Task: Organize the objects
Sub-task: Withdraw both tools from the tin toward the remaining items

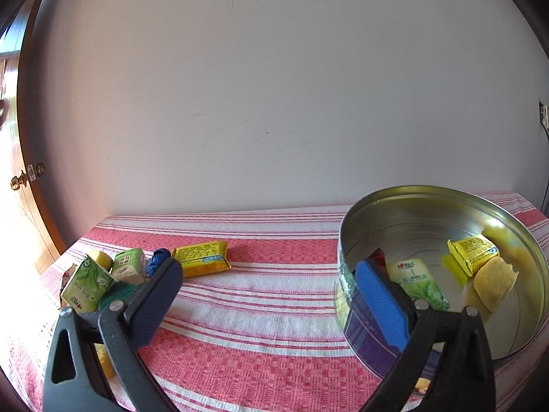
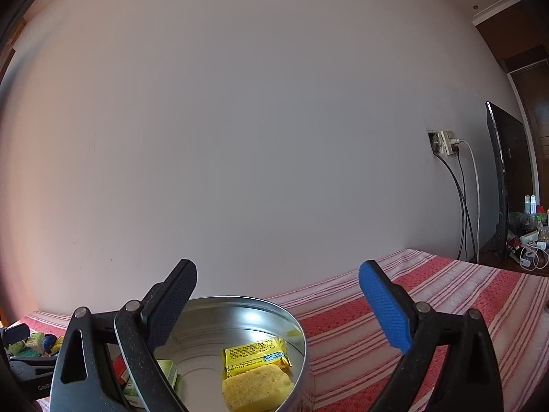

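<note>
the left claw (image 1: 269, 305) hangs low over the counter (image 1: 260, 312), which is covered in a red and white striped cloth. its jaws are spread wide with nothing between them. its dark finger (image 1: 156, 300) sits near a small heap at the counter's left end: two green drink cartons (image 1: 90, 283), a blue bundle (image 1: 158, 259) and something yellow behind them. a yellow snack packet (image 1: 202, 258) lies flat just beside that heap, apart from the rest. its blue finger (image 1: 381, 304) overlaps the near rim of a round metal tin (image 1: 411, 206) standing at the counter's right end.

inside the tin lie a green sachet (image 1: 420, 283), a second yellow packet (image 1: 473, 249), a yellow sponge (image 1: 495, 281) touching that packet, and a red item by the near wall, mostly hidden.

the right claw (image 2: 278, 302) points level toward the plain wall, above the tin, its jaws also spread wide and holding nothing. off to the far right a dark screen (image 2: 499, 178) stands by a cluttered stand, with cables running down from a wall socket (image 2: 446, 142).
</note>
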`<action>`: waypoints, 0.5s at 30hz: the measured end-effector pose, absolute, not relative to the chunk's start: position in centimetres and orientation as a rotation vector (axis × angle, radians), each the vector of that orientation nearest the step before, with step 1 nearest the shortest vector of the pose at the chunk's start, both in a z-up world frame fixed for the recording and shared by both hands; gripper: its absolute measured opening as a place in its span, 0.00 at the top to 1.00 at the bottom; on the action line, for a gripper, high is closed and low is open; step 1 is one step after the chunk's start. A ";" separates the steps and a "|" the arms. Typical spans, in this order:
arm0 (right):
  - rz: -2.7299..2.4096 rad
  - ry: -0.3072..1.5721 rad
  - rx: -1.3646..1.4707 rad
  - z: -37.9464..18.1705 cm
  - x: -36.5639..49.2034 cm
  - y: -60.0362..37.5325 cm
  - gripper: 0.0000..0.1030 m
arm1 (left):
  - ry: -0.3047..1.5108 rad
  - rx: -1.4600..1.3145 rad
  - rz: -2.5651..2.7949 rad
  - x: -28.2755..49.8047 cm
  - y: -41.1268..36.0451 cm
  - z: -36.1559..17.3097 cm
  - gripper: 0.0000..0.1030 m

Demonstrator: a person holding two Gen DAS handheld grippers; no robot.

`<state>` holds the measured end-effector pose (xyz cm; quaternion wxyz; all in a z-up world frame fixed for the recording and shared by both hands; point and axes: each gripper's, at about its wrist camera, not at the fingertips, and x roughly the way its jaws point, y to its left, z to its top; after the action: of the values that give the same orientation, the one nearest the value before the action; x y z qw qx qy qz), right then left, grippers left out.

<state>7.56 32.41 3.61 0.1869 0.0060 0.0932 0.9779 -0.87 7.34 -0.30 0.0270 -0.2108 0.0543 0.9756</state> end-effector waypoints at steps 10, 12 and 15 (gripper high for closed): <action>2.785 0.304 -0.105 3.2 7.2 30.0 0.06 | 0.076 -0.720 2.998 -0.7 4.2 -0.6 0.01; 2.802 0.294 -0.135 3.1 7.0 29.0 0.05 | 0.071 -0.726 3.001 -0.6 3.7 -0.6 0.01; 2.823 0.273 -0.157 3.0 6.8 27.6 0.05 | 0.067 -0.731 3.007 -0.4 2.8 -0.6 0.01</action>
<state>6.84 27.57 3.04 0.1502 -0.0546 0.0950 0.9826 -0.44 2.83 -0.58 0.0230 -0.2360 0.0217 0.9712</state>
